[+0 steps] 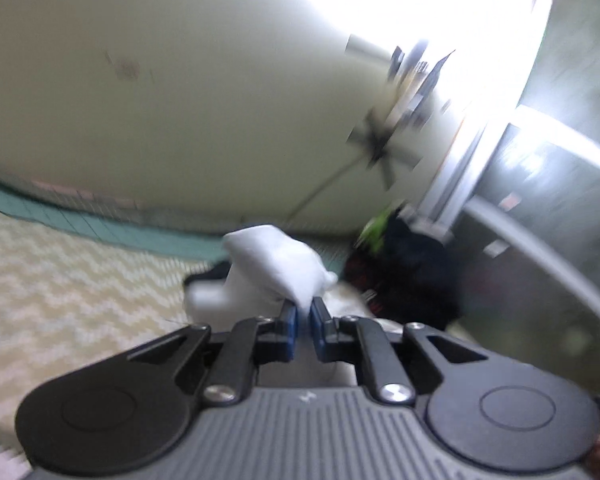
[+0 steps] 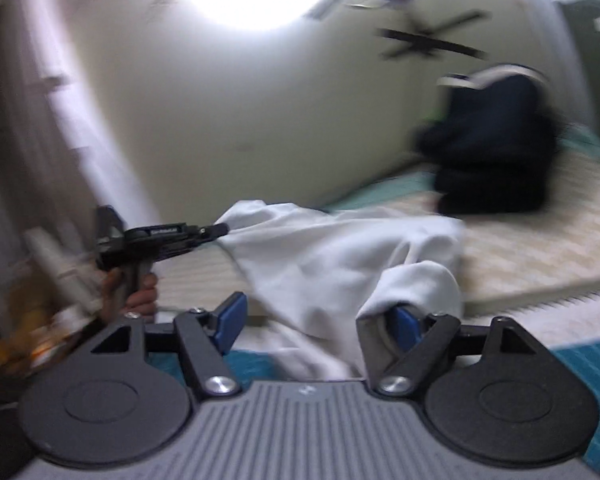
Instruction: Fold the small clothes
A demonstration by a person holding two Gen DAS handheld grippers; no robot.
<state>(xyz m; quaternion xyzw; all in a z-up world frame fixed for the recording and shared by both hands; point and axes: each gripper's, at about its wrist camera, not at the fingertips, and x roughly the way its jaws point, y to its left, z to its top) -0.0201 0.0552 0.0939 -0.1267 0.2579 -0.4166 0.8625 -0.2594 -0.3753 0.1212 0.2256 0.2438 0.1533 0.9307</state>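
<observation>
A white garment point(image 2: 328, 264) hangs in the air above the bed. My left gripper point(image 1: 304, 312) is shut on a bunched corner of the white garment point(image 1: 272, 264); it also shows in the right wrist view point(image 2: 220, 230), pinching the cloth's far left corner. My right gripper point(image 2: 316, 320) is open with its jaws wide apart. A fold of the cloth is draped over its right finger point(image 2: 404, 326) and hides most of it. The left finger point(image 2: 230, 320) is bare. Both views are blurred by motion.
A bed with a cream zigzag cover point(image 2: 540, 240) point(image 1: 60, 280) and teal edging lies below. A pile of dark clothes point(image 2: 496, 148) sits at the bed's far end, also in the left wrist view point(image 1: 412, 272). A ceiling fan point(image 2: 432, 44) and bright lamp are overhead.
</observation>
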